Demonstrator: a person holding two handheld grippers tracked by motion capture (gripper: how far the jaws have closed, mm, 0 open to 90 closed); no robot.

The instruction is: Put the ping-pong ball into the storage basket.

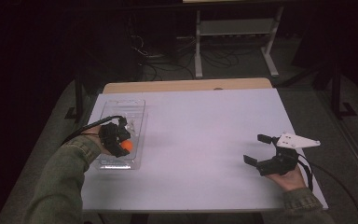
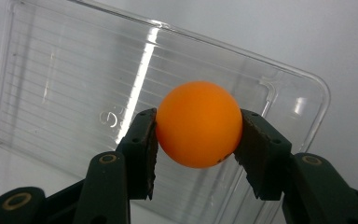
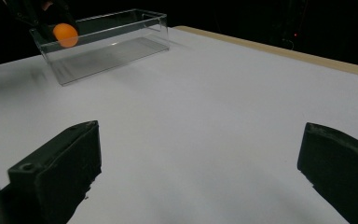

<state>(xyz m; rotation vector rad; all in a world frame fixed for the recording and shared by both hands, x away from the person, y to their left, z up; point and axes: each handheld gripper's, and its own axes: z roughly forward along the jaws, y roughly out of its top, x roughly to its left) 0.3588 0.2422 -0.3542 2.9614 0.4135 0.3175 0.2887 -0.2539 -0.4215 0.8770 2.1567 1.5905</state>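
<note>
Orange and smooth, a small ball (image 2: pixel 198 124) is pinched between the left gripper's (image 1: pixel 117 138) fingers (image 2: pixel 142 149), held above the floor of a clear plastic box (image 1: pixel 121 109) at the tabletop's (image 1: pixel 205 126) left side, seemingly to set down inside. The right gripper (image 1: pixel 260 150) rests near right, fingers spread, idle. The tabletop is white; the room beyond is dark, with cables and a metal stand (image 1: pixel 235 28).
</note>
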